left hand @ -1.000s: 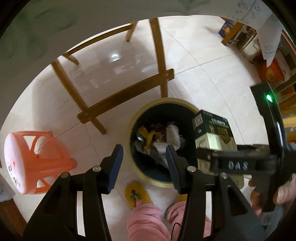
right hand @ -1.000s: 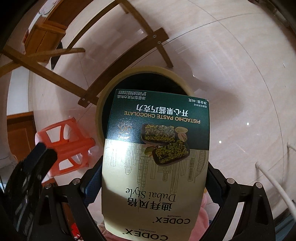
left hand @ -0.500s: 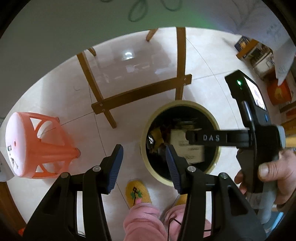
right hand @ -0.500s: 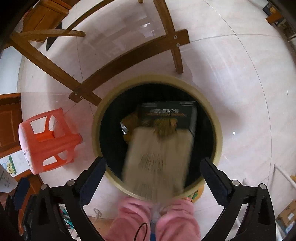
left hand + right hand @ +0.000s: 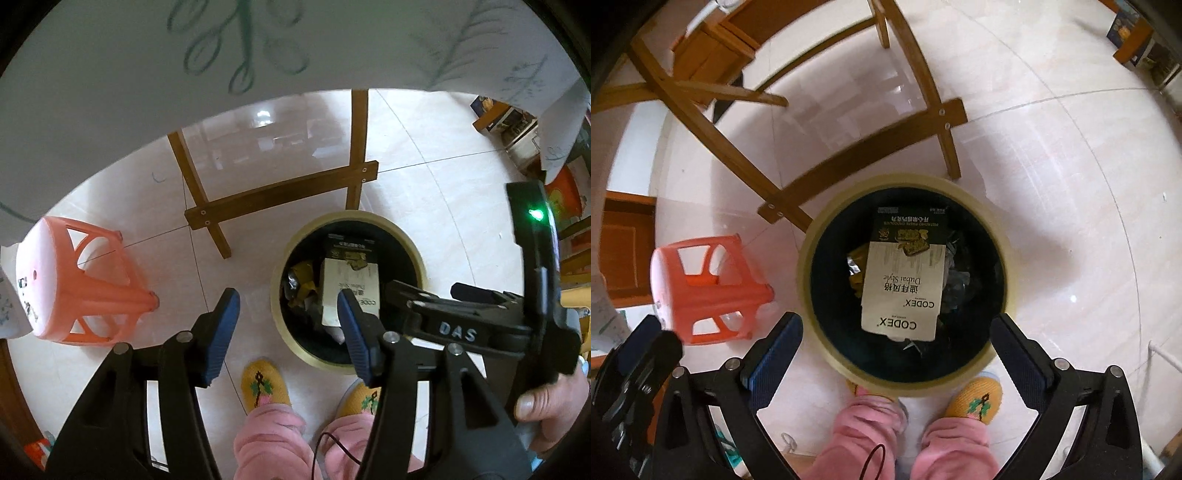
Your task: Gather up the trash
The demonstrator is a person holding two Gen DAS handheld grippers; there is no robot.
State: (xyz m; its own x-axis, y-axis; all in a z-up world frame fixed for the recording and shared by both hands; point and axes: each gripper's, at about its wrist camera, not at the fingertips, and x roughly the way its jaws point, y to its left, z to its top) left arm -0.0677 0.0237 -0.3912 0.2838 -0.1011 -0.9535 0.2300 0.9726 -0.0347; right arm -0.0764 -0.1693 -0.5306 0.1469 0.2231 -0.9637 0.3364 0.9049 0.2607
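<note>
Box binned, both grippers empty and spread.
Chocolate box [image 5: 903, 286] is seen lying in bin [image 5: 1006, 310] below right gripper [image 5: 895, 349]; left gripper [image 5: 284, 326] nearby. Risk judged: bin rim could be clipped and tipped if either is lowered.

Dropped! Chocolate box [image 5: 903, 286] out of the right gripper [image 5: 895, 345], now lying inside the trash bin [image 5: 1006, 306] on the wrappers; jaws spread wide, empty above.

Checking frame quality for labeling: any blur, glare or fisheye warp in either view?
Left wrist: sharp, window glare on the floor tiles, table cloth bowed by fisheye. Right wrist: mild motion blur on the trash bin rim and orange stool; CODEX box text readable.
</note>
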